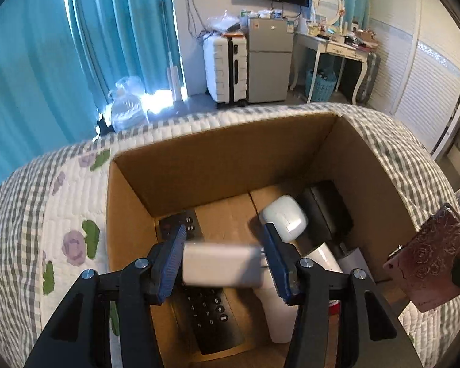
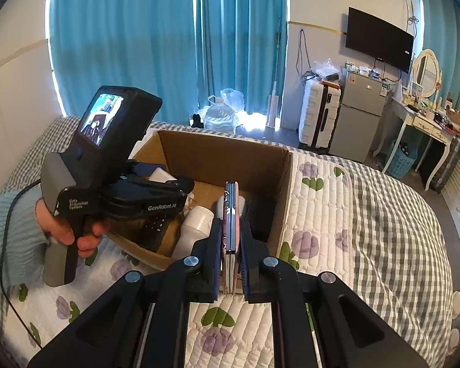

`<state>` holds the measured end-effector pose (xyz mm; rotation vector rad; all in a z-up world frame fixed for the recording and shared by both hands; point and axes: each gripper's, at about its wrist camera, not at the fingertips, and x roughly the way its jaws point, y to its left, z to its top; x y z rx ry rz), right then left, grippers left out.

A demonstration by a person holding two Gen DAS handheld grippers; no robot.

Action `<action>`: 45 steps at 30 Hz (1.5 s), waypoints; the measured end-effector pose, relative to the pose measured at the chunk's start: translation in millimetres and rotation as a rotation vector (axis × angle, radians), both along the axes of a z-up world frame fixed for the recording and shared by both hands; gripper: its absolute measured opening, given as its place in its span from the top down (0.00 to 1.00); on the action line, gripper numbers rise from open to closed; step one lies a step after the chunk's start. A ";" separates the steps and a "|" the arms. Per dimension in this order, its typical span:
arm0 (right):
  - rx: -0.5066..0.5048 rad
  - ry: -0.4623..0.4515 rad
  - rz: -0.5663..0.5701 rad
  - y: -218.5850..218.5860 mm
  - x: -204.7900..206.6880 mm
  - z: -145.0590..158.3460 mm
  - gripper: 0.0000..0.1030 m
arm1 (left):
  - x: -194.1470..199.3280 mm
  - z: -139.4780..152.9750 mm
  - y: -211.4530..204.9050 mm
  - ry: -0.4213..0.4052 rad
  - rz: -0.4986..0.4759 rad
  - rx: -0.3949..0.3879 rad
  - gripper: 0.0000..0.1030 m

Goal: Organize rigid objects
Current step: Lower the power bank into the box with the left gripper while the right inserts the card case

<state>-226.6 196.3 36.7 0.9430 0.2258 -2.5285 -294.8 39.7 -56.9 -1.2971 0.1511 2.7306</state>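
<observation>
An open cardboard box point(image 1: 199, 165) sits on the bed; it also shows in the right wrist view point(image 2: 217, 150). My left gripper point(image 1: 224, 260) is shut on a white rectangular block point(image 1: 220, 263) and holds it over the box. Under it in the box lie a black remote point(image 1: 211, 312), a white bottle point(image 1: 279, 309), a white case point(image 1: 285, 214) and a black object point(image 1: 328, 208). My right gripper point(image 2: 231, 254) is shut on a thin pink-edged book point(image 2: 231, 214), held upright at the box's near edge. The book's dark red cover point(image 1: 429, 260) shows at the right of the left wrist view.
The bed has a quilted floral and checked cover point(image 2: 337, 214). Behind are blue curtains point(image 2: 138, 46), a white suitcase point(image 2: 319, 116), a small grey fridge point(image 2: 358, 119), a wall TV point(image 2: 380, 43) and a white dressing table point(image 2: 423, 125). The left gripper's body point(image 2: 107, 165) is left of the box.
</observation>
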 end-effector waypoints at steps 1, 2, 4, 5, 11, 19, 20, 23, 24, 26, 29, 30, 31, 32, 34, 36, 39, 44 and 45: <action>0.003 0.002 -0.001 -0.4 -0.9 0.2 0.91 | 2.1 3.3 0.0 0.008 -0.012 0.015 0.35; 0.004 0.004 -0.001 -1.2 -1.0 0.7 0.91 | 3.7 6.7 -1.8 0.014 -0.016 0.027 0.35; -0.004 0.008 0.000 -1.4 -1.7 3.0 0.91 | 6.6 13.6 -4.6 0.019 -0.002 0.031 0.34; -0.009 0.009 0.002 -1.5 -2.7 4.2 0.91 | 8.8 17.4 -7.4 0.022 0.007 0.037 0.34; -0.035 0.021 0.028 -16.1 -18.9 16.6 0.91 | 26.8 42.0 -18.6 0.106 0.021 0.054 0.32; -0.064 -0.040 0.037 -48.5 -85.3 7.8 0.91 | 41.3 58.3 -39.2 0.197 0.061 0.025 0.31; -0.052 -0.073 0.039 -54.1 -95.9 3.3 0.91 | 40.5 58.8 -42.2 0.200 0.062 0.027 0.31; -0.032 -0.147 0.044 -68.6 -117.9 -9.8 0.91 | 39.6 57.9 -49.0 0.200 0.062 0.026 0.31; -0.023 -0.178 0.047 -73.4 -124.4 -15.8 0.91 | 39.7 57.2 -50.9 0.201 0.063 0.026 0.31; -0.005 -0.239 0.046 -83.0 -136.0 -30.7 0.91 | 40.3 55.6 -53.9 0.197 0.065 0.032 0.31; 0.029 -0.281 0.041 -93.3 -143.2 -47.5 0.91 | 42.0 51.9 -57.5 0.189 0.070 0.039 0.31; 0.034 -0.285 0.026 -94.4 -143.5 -49.9 0.91 | 43.1 50.6 -58.5 0.188 0.071 0.042 0.31; 0.034 -0.283 0.008 -93.0 -143.3 -51.7 0.90 | 44.0 49.6 -59.2 0.186 0.073 0.042 0.31; 0.025 -0.290 -0.007 -91.2 -144.0 -52.2 0.88 | 44.8 49.1 -60.0 0.185 0.075 0.040 0.31; -0.007 -0.290 -0.019 -86.9 -141.6 -48.9 0.64 | 47.9 50.2 -61.8 0.187 0.082 0.039 0.31; -0.014 -0.250 -0.046 -83.1 -136.1 -40.0 0.56 | 51.7 54.1 -61.7 0.191 0.091 0.041 0.31; -0.019 -0.185 -0.055 -73.1 -119.1 -21.6 0.56 | 60.2 65.0 -62.9 0.211 0.103 0.046 0.31; -0.037 -0.073 -0.101 -54.7 -80.6 18.8 0.55 | 88.0 104.9 -61.0 0.299 0.117 0.058 0.31; -0.034 -0.037 -0.105 -50.9 -66.7 30.8 0.54 | 95.6 114.2 -60.2 0.319 0.117 0.063 0.31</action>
